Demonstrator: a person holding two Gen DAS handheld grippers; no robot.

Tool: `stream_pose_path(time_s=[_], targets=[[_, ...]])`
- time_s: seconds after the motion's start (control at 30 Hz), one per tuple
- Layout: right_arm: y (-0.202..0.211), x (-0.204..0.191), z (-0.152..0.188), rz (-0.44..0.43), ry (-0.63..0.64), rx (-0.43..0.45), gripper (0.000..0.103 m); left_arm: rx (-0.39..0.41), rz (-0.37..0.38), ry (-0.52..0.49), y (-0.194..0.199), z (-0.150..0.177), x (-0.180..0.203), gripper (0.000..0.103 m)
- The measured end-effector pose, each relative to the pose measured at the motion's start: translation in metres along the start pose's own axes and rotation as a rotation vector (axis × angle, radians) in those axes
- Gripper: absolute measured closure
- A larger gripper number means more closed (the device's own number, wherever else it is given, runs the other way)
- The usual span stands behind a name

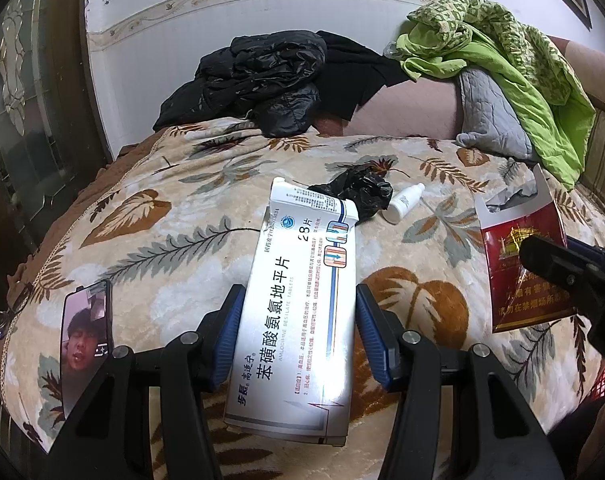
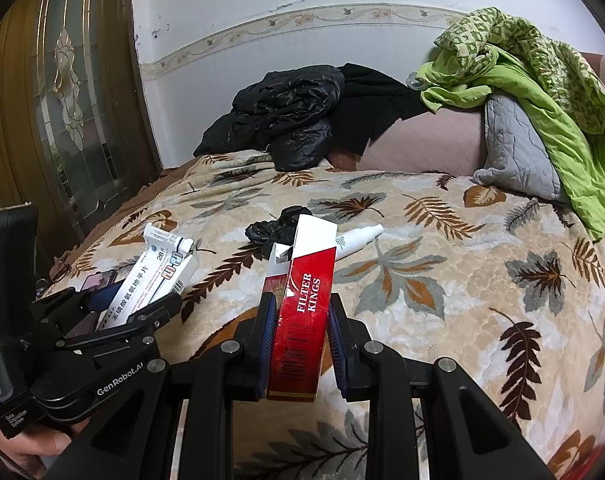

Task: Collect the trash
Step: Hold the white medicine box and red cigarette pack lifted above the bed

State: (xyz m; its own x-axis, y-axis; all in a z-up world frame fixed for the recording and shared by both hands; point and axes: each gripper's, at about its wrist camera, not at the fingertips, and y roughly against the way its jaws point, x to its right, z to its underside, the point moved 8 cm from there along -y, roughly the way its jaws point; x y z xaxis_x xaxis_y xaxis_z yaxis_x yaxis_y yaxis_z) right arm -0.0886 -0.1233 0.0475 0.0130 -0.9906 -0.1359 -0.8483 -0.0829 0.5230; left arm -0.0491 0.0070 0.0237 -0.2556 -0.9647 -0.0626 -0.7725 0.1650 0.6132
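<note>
The left gripper [image 1: 298, 332] is clamped on a white medicine box [image 1: 298, 300], which fills the lower centre of the left wrist view and is lifted off the bed [image 1: 150, 240]. The right gripper [image 2: 298, 344] is clamped on a red cigarette pack [image 2: 302, 320] with its lid torn open, in the lower centre of the right wrist view. Two pieces of trash are thus picked up, but no bin shows in either view, so neither appears disposed of yet. Still lying on the blanket at mid-frame are a crumpled black plastic bag [image 1: 358, 194] and, just to its right, a small white bottle [image 1: 404, 202]. Judging by this, the task looks roughly half done. A phone [image 1: 86, 336] lies at lower left, probably not trash.
</note>
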Motion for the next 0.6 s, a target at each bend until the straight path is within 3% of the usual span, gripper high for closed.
stream_pose_path(time_s=[0.6], targets=[[0.015, 0.007, -0.002, -0.011, -0.04, 0.018, 0.076, 0.003, 0.028, -0.02, 0.005, 0.001, 0.008, 0.05]])
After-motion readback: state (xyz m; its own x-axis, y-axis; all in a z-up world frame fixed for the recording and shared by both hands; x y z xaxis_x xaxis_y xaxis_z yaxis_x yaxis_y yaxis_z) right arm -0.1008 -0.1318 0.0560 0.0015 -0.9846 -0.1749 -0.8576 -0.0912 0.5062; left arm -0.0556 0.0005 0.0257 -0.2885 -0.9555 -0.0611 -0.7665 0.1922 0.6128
